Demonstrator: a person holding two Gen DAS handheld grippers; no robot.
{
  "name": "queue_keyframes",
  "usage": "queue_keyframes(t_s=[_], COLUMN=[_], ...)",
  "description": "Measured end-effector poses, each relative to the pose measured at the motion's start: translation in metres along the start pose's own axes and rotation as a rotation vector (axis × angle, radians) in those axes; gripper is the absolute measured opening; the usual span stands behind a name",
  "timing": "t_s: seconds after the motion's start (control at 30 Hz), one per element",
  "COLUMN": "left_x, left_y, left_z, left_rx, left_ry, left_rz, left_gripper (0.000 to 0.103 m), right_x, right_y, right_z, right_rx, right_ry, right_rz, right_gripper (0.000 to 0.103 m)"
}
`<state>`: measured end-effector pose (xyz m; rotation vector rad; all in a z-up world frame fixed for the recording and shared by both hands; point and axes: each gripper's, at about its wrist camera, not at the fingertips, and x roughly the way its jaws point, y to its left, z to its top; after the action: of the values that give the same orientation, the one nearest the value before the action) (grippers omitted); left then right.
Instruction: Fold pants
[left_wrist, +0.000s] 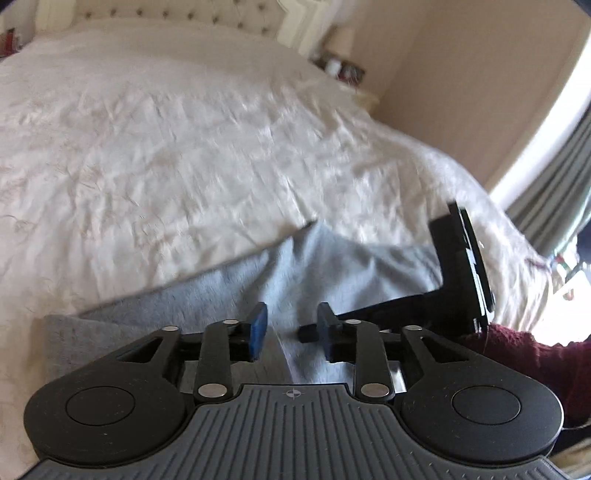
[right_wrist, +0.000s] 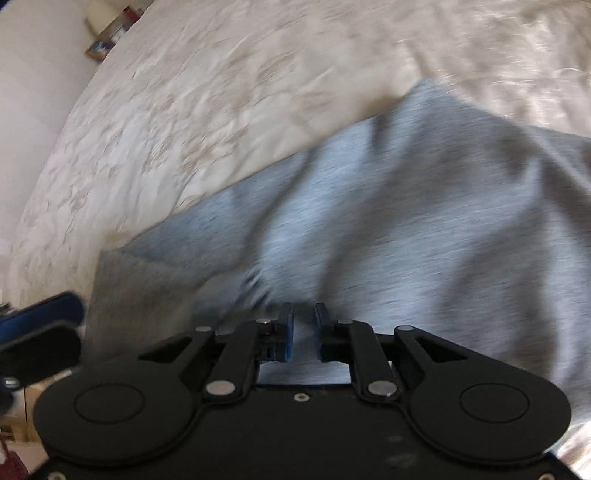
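Fingers (left_wrist: 258, 326) over pants (left_wrist: 332, 266); nightstand (left_wrist: 364, 94) left-view only.

pants (right_wrist: 369, 229) on bed (left_wrist: 166, 147) (near edge), nightstand (left_wrist: 364, 94) behind

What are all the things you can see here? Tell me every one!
pants: one, light grey, lying rumpled on the bed, blurred
bedspread: one, cream, wrinkled, covering the bed
headboard: one, cream, tufted, far end of the bed
curtain: one, grey-green, by the window
sleeve: one, dark red, beside the bed edge
left gripper: one, black with blue pads, open over the pants
right gripper: one, black with blue pads, narrow gap, fabric between the fingers
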<state>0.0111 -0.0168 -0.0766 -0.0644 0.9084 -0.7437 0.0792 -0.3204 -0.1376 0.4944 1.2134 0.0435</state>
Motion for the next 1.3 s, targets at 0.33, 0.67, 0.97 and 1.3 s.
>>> queue_keyframes(t_s=[0.33,0.67,0.97,1.3], left_x=[0.001,0.025,-0.013,0.01], left_y=[0.055,0.113,0.114,0.097], left_z=[-0.026,-0.065,-0.053,-0.034], left_rx=[-0.176,-0.386,-0.422,-0.354], left_ry=[0.084,0.278,0.098,0.087], left_rz=[0.315,0.373,0.362,0.319], left_gripper=[0.045,0.045,0.045,0.046], right_x=[-0.008,0.024,-0.027,-0.049], right_y=[0.008,0.021,0.082,0.046], right_z=[0.001,-0.023,-0.018,0.032], right_rx=[-0.028,-0.016,-0.26,-0.302], right_ry=[0.039,0.137,0.1,0.065], right_rz=[0.147,0.17,0.233,-0.011], right_gripper=[0.06,0.064,0.009,0.009])
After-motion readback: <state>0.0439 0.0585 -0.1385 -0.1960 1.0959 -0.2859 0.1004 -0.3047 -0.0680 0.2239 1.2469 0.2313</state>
